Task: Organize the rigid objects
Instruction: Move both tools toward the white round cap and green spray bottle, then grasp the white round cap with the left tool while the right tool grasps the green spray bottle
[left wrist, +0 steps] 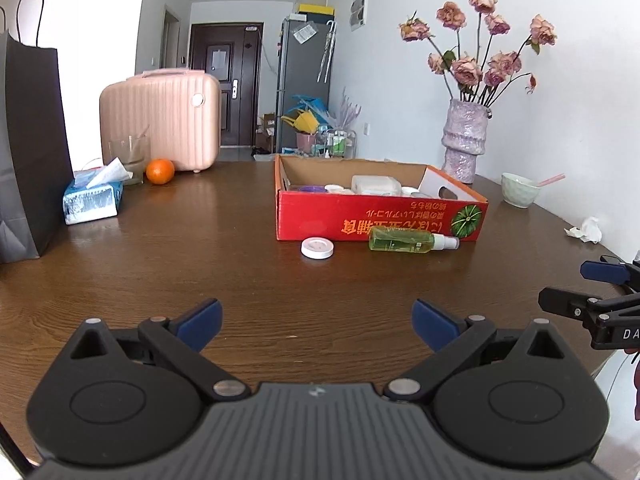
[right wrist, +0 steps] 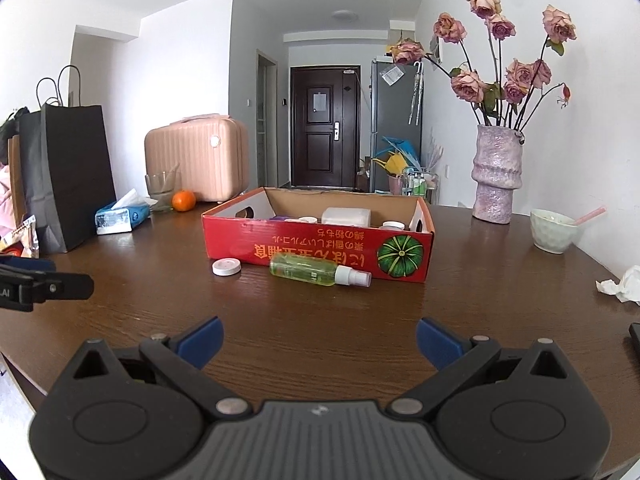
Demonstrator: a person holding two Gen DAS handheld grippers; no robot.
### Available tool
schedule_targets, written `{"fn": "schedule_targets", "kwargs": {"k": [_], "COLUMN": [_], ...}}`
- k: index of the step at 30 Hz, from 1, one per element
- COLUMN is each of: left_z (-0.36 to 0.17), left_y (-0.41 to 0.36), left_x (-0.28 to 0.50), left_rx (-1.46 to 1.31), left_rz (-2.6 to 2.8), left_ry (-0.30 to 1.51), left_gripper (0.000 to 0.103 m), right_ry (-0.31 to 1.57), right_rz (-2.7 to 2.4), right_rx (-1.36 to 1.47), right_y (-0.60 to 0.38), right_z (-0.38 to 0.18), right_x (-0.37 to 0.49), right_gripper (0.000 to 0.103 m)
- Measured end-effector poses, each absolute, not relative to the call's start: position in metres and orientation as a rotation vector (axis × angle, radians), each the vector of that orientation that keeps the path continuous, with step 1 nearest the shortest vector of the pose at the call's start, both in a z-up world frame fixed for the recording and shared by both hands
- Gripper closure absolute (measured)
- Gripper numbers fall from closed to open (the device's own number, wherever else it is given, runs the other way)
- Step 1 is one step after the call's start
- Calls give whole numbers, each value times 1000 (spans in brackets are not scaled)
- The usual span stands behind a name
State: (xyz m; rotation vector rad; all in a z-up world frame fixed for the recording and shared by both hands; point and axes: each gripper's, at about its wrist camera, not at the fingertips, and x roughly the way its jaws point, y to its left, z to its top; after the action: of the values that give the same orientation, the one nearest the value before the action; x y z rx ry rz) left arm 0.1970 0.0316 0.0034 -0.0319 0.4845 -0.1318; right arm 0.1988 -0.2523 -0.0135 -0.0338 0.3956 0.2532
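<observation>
A red cardboard box (left wrist: 360,220) (right wrist: 320,246) stands on the brown table and holds several white jars and a purple lid. In front of it lie a green spray bottle (left wrist: 408,239) (right wrist: 316,273) on its side and a round white lid (left wrist: 317,248) (right wrist: 226,267). My left gripper (left wrist: 318,324) is open and empty, low over the table well short of them. My right gripper (right wrist: 319,340) is open and empty too, also short of the bottle. The right gripper also shows at the right edge of the left wrist view (left wrist: 600,292).
A black paper bag (left wrist: 28,148), tissue pack (left wrist: 92,200), glass (left wrist: 128,156), orange (left wrist: 160,171) and pink case (left wrist: 160,120) stand at the left. A vase of dried roses (right wrist: 496,176), a bowl (right wrist: 554,230) and crumpled tissue (right wrist: 624,284) are at the right.
</observation>
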Motion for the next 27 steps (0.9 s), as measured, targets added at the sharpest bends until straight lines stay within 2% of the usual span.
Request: {"fn": "schedule_targets", "kwargs": {"k": [9, 13, 17, 19, 23, 26, 27], "left_z": [-13, -18, -21, -25, -34, -40, -42], "left_y": [31, 26, 22, 21, 18, 13, 12], "left_x": [248, 287, 334, 360, 396, 413, 417], "left_rx": [-37, -65, -84, -95, -114, -86, -80], "left_rz": [-145, -159, -186, -178, -204, -210, -211], "left_ry": [553, 591, 625, 652, 680, 687, 689], "left_gripper": [1, 14, 22, 29, 31, 36, 40], "right_ry": [452, 455, 469, 484, 514, 534, 544], "right_rz": [254, 268, 326, 359, 413, 446, 461], "right_rx": [-61, -121, -191, -223, -299, -322, -324], "right_y": [-246, -235, -223, -216, -201, -193, -191], "right_z": [-25, -25, -24, -26, -31, -36, -38], "right_x": [242, 278, 323, 346, 382, 402, 407], "right_gripper": [0, 0, 1, 2, 7, 14, 16]}}
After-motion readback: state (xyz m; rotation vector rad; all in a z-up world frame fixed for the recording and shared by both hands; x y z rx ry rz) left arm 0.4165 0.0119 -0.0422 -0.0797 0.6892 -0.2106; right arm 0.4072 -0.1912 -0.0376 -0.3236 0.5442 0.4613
